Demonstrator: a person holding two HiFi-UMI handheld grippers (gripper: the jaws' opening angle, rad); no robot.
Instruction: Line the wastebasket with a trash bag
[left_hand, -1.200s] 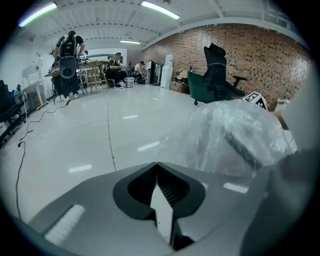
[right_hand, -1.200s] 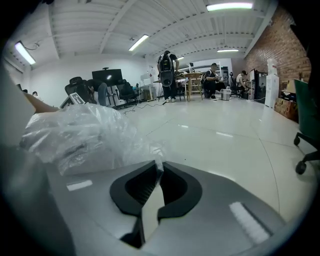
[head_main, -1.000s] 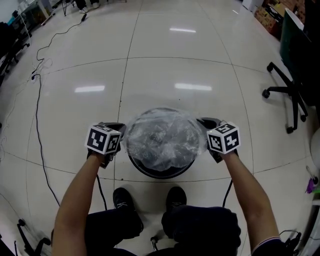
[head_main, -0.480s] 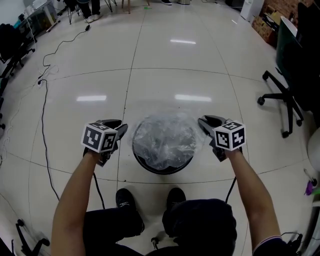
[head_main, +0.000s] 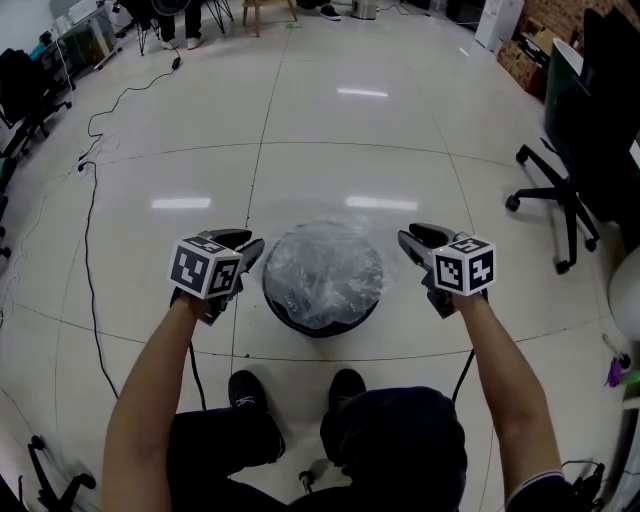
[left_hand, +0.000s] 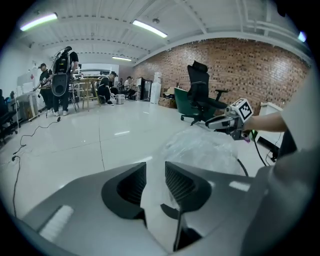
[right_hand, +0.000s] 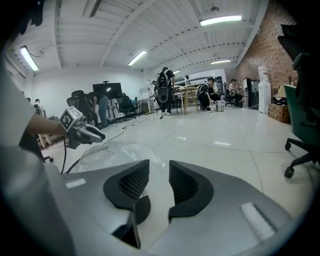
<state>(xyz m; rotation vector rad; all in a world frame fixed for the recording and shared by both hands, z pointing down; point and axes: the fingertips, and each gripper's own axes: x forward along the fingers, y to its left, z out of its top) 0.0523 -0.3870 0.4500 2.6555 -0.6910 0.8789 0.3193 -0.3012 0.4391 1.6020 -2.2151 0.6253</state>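
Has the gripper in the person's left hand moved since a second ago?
Yes. The left gripper, its jaws just opening and empty, has lifted up off the rim of the black round wastebasket.

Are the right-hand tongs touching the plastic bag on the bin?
Apart. The head view shows bare floor between the right tongs and the trash bag; the jaws have just been opening, with nothing between them.

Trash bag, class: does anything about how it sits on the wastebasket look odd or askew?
Yes. The clear trash bag billows up as a crumpled dome over the mouth of the wastebasket instead of hanging down inside, and the black rim looks uncovered on the near side.
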